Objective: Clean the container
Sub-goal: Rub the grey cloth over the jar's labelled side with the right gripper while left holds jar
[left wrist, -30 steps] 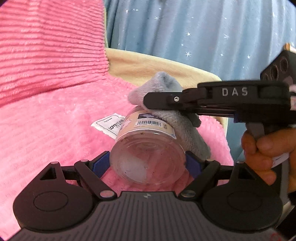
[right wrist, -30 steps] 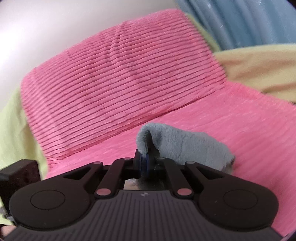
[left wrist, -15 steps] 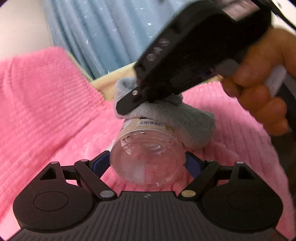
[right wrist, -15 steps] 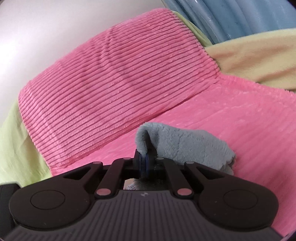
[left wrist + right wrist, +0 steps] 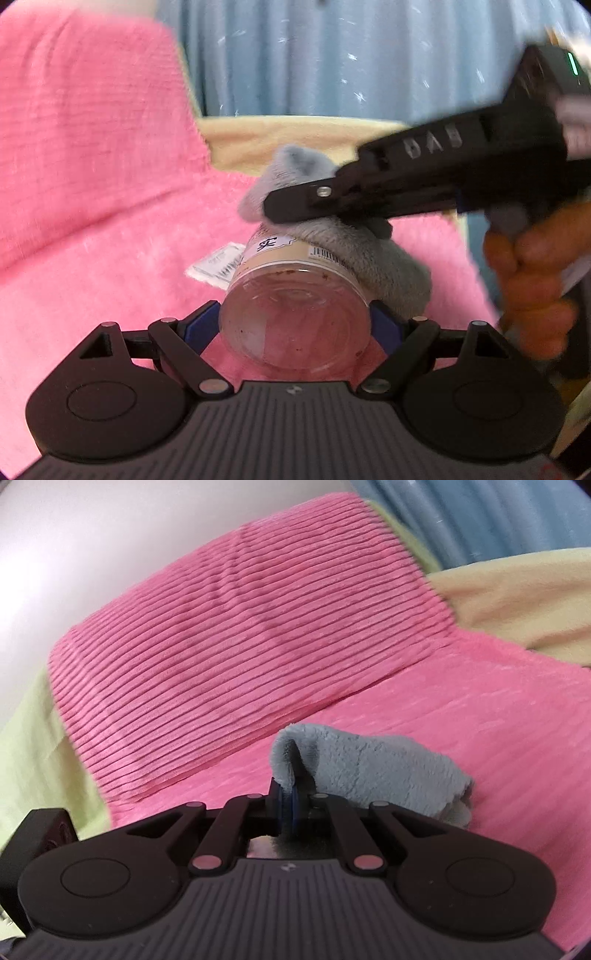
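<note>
A clear plastic jar (image 5: pixel 295 317) is gripped by the left gripper (image 5: pixel 295 325), its round base turned toward the wrist camera and pinched at both sides by the blue-padded fingers (image 5: pixel 201 325). The jar is held on its side above a pink plush blanket (image 5: pixel 110 280). Reddish-brown specks are seen on the inside of its base and wall. A beige label (image 5: pixel 288 251) with a barcode is wrapped around the jar, farther from the camera than the base.

A grey fleece cloth (image 5: pixel 369 258) is draped over the top and right side of the jar, touching the label. The cloth is clamped by the right gripper (image 5: pixel 273 210), which is laid across the jar from the right; a hand (image 5: pixel 532 280) is wrapped around its handle, right of the jar. In the right wrist view the fingers of the right gripper (image 5: pixel 291 805) are pressed together on a fold of the cloth (image 5: pixel 369 768), the rest of which is bunched to the right of the fingertips.

A white printed tag (image 5: pixel 218 266) is seen on the blanket just left of the jar. A pink ribbed pillow (image 5: pixel 240 627) is seen beyond the jar to the left, a tan fabric (image 5: pixel 295 136) behind the jar, and a blue curtain (image 5: pixel 332 55) above that. The left wrist view is blurred by motion.
</note>
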The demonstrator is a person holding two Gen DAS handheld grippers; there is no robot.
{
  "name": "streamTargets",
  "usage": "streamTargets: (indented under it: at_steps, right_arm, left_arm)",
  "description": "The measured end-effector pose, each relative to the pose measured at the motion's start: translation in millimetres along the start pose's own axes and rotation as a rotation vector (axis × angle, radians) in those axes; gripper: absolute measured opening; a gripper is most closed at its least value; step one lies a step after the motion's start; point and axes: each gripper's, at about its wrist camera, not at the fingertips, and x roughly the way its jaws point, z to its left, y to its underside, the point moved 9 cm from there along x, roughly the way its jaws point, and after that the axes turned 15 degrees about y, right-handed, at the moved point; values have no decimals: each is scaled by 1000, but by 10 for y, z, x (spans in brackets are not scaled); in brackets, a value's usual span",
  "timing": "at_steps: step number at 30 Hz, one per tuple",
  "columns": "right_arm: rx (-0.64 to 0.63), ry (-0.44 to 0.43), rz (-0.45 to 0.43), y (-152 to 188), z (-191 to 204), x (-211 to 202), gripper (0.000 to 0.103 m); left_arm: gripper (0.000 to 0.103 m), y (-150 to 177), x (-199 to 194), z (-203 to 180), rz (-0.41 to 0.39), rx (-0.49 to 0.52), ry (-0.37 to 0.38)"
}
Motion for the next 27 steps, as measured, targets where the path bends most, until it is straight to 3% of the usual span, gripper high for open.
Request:
streamTargets:
  at_steps: [4, 8, 12, 17, 20, 24, 27]
  right_arm:
    - [-53, -96, 44, 102, 194, -13, 3]
    - [-61, -45, 17, 58, 123, 12, 2]
    - [3, 49, -26, -20, -75, 16, 2]
    - [-4, 68, -38, -14, -78, 1, 2]
    - [-14, 62, -33, -48, -52, -30, 2]
    - [14, 37, -15, -38, -37, -16, 3]
    - [26, -42, 23, 8, -13, -15, 3]
  left_arm:
    - [86, 28, 27, -168, 45, 186, -79]
    - [86, 41, 34, -208, 52, 225, -94]
    - [86, 1, 4, -146, 24, 131, -58]
    - [88, -40, -92, 92, -70, -152, 62]
    - [87, 2, -75, 181, -73, -267, 107]
    - [86, 34, -82, 119, -53, -223, 96]
    - [86, -9, -27, 5, -14, -59, 11]
